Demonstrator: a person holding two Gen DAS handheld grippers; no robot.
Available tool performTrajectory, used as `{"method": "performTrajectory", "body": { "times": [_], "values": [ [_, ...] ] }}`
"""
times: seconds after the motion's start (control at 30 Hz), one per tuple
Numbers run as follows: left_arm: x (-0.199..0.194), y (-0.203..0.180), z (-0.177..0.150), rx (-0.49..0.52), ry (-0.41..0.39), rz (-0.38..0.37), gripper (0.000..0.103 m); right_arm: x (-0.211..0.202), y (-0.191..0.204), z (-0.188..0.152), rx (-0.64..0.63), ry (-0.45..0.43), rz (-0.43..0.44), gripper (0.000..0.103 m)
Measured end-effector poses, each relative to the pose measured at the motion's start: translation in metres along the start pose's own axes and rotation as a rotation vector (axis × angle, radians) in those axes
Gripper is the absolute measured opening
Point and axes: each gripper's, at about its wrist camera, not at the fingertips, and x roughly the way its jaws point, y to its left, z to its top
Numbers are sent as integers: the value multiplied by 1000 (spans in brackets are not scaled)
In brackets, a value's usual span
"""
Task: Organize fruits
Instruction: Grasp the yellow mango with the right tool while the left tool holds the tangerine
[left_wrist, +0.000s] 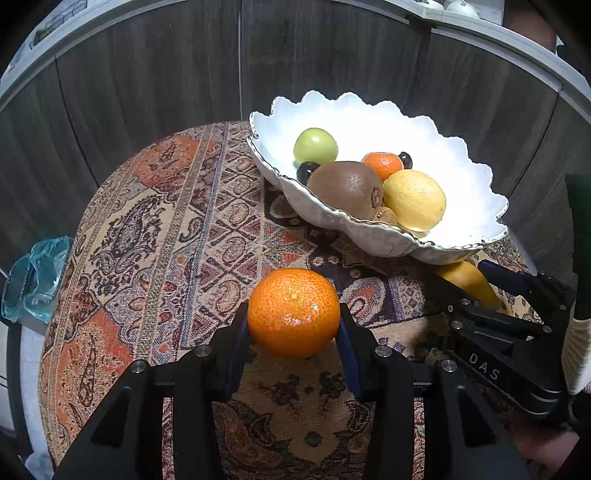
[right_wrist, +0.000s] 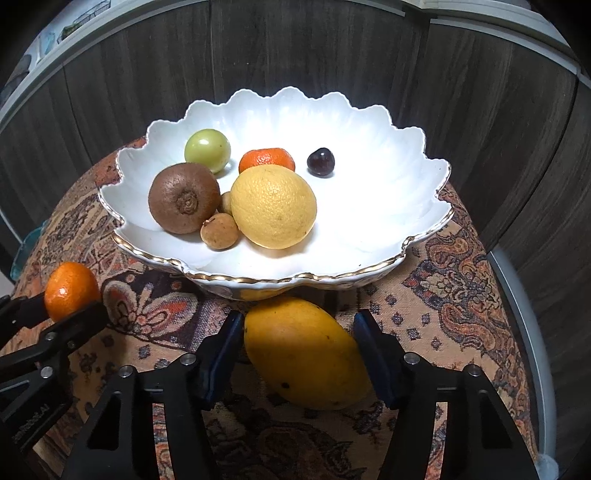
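Observation:
My left gripper (left_wrist: 293, 314) is shut on an orange mandarin (left_wrist: 293, 312), with a blue pad pressed to each side of it above the patterned cloth. In the right wrist view the same mandarin (right_wrist: 70, 290) shows at far left. My right gripper (right_wrist: 298, 321) straddles a yellow mango (right_wrist: 306, 354) that lies on the cloth just in front of the bowl. Its pads stand close on either side, and a thin gap shows at the left pad. The white scalloped bowl (right_wrist: 406, 243) holds a kiwi (right_wrist: 183, 197), a lemon (right_wrist: 273, 206), a green fruit (right_wrist: 207, 149), a second mandarin (right_wrist: 267, 158), a dark cherry (right_wrist: 320, 161) and small brown longans (right_wrist: 219, 232).
A round table under a patterned woven cloth (left_wrist: 166, 221) carries everything. Dark wood panels (left_wrist: 147, 74) rise right behind it. A clear bluish glass piece (left_wrist: 37, 277) sits off the table's left edge. A person's pale sleeve (left_wrist: 576, 354) is at the right.

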Motion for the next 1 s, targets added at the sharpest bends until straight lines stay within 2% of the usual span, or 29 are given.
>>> {"method": "performTrajectory", "body": {
  "times": [0.1,0.17,0.23,0.33,0.4,0.43,0.9,0.93,1.0],
  "values": [
    [1,1,1,-2,-1,0,43,4,0,0,2,10,-5,71],
    [1,1,1,0,0,-2,43,8,-1,-1,10,20,-21,82],
    [1,0,1,0,0,-4,43,13,-4,-3,20,37,-27,83],
    [1,-1,2,4,0,-10,43,19,-8,-3,47,52,11,83],
    [2,-1,3,4,-1,-9,43,19,-7,-3,41,47,15,81],
    [2,0,3,3,0,-9,43,19,-6,-3,38,44,16,76],
    [-13,-7,4,18,-22,-5,43,-6,-5,-8,55,49,22,72],
    [-16,-8,4,20,-25,-7,43,-9,-5,-10,55,47,23,70],
    [-21,-12,4,22,-31,-9,43,-20,-5,-9,49,29,24,57]
  ]
}}
